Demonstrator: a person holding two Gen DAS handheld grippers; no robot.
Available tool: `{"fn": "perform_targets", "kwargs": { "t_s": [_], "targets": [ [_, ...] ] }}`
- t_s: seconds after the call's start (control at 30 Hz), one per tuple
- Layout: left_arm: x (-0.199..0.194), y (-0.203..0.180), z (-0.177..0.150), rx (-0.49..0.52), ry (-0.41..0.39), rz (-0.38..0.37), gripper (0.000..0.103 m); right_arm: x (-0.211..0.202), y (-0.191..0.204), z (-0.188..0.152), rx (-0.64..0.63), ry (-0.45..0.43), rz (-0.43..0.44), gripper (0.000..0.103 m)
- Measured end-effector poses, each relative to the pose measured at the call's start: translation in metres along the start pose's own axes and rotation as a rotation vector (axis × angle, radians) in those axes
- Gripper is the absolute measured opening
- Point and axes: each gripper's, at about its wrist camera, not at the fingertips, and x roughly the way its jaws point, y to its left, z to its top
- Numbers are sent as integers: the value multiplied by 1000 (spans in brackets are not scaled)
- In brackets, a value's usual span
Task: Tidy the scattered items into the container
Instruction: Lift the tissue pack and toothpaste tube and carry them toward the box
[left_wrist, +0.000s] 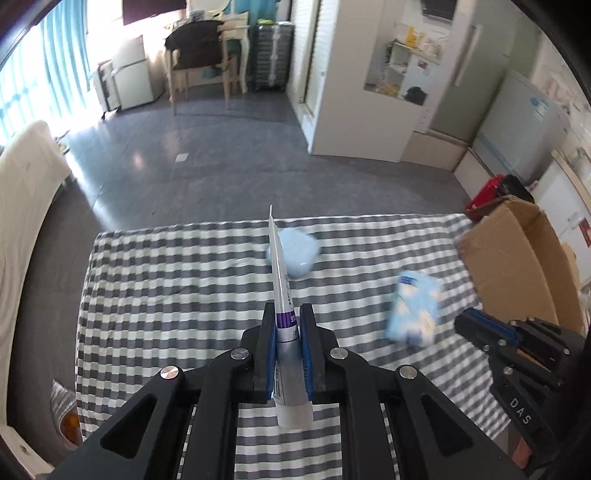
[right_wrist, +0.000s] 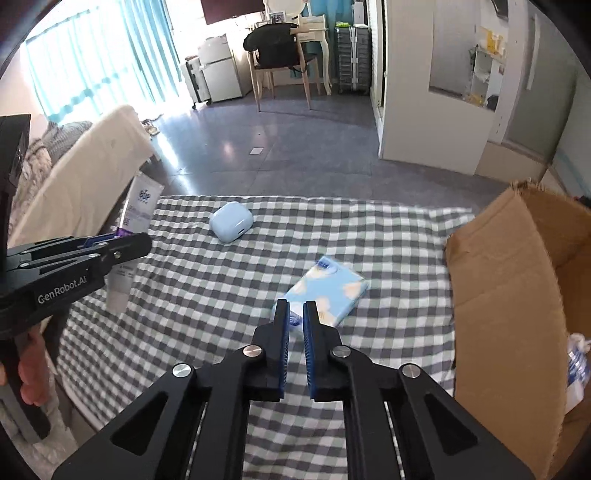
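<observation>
My left gripper is shut on a white and purple tube, held above the checkered tablecloth; the tube also shows in the right wrist view, in the left gripper. A pale blue earbud case lies at the far middle of the table. A blue tissue pack lies right of centre. My right gripper hovers just in front of the tissue pack, jaws nearly closed with a narrow gap and nothing between them; it shows at the right in the left wrist view.
An open cardboard box stands at the table's right edge, with a white and blue item inside. A white sofa stands to the left. The grey floor lies beyond the table's far edge.
</observation>
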Motion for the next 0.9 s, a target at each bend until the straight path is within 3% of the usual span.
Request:
{"fn": "perform_targets", "kwargs": {
  "t_s": [0.1,0.13,0.17,0.2,0.23,0.4,0.57,0.73,0.9],
  "targets": [
    [2,-6,-2,0,8,0,11,10,-5,-8,7,34,14,8],
    [3,-6,-4,-2,10,2,11,14,-11,-11,34,38,26,12],
    [3,-6,-5,-4,11,5,11,17,-17,-13,56,47,30,19],
    [4,-6,-7,-7,13,10,11,21,-22,-14,76,55,24,43],
    [4,-5,-7,-9,15,12,11,26,-27,-14,91,59,9,55],
    [7,-5,-9,-8,19,22,11,49,-25,-5,98,82,26,56],
    [11,-4,-8,-4,29,27,11,86,-11,2,89,108,-17,55],
    [17,0,-8,-4,42,46,11,74,0,6,43,67,-53,35],
    [20,-2,-8,1,40,44,11,56,-7,1,57,47,-29,32]
  ]
}}
